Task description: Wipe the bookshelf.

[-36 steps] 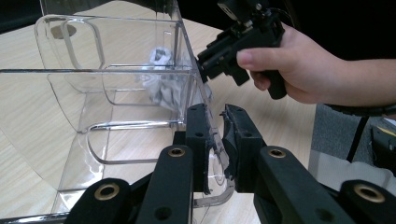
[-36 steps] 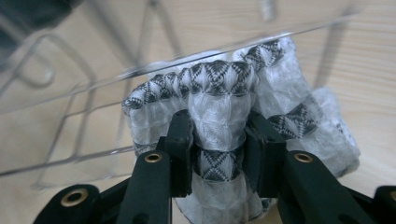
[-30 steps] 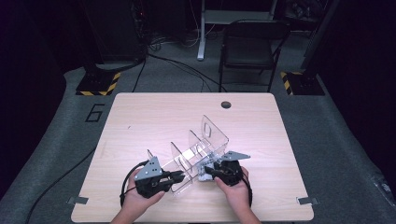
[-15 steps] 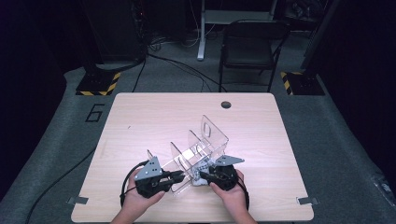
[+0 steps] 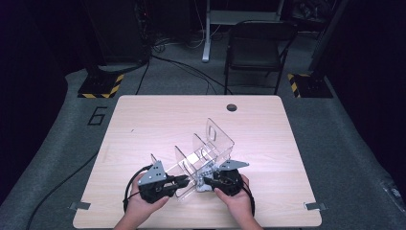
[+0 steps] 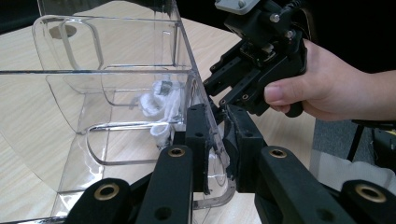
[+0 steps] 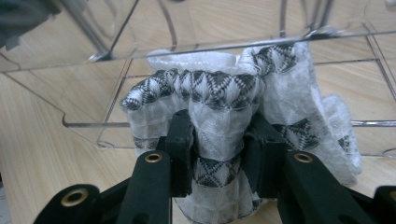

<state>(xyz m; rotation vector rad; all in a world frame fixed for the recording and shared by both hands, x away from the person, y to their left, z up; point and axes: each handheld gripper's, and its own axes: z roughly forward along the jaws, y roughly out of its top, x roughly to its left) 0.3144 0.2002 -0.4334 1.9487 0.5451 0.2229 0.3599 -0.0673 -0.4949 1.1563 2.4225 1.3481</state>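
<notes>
My left gripper (image 6: 215, 144) is clamped on the near wall of the clear acrylic organizer (image 6: 112, 79), w/ one jaw inside the tray and the other outside, pads pressed flat on the plastic edge btwn them. Ahead of these jaws and just past the wall sits a wad of white cloth (image 6: 161, 105), seen thru the plastic. Beyond my jaw tips, up and to the right, is the right gripper (image 6: 254, 70) in the other hand (image 6: 327, 88), close to the same wall. My right gripper (image 7: 217, 149) is clenched on a bunched sock (image 7: 219, 116), white w/ black-and-white woven pattern; fabric bulges up btwn the pads and spills to both sides of them, more to the right. Directly above and ahead of the right jaws runs the organizer's clear rim (image 7: 210, 44), the sock's top touching or just under it; can't tell which. From the high view, left gripper (image 5: 179, 181) and right gripper (image 5: 207, 182) sit near each other at the organizer's (image 5: 210, 143) near end on the wooden table (image 5: 143, 124), sock (image 5: 205, 183) right btwn the right jaws.
</notes>
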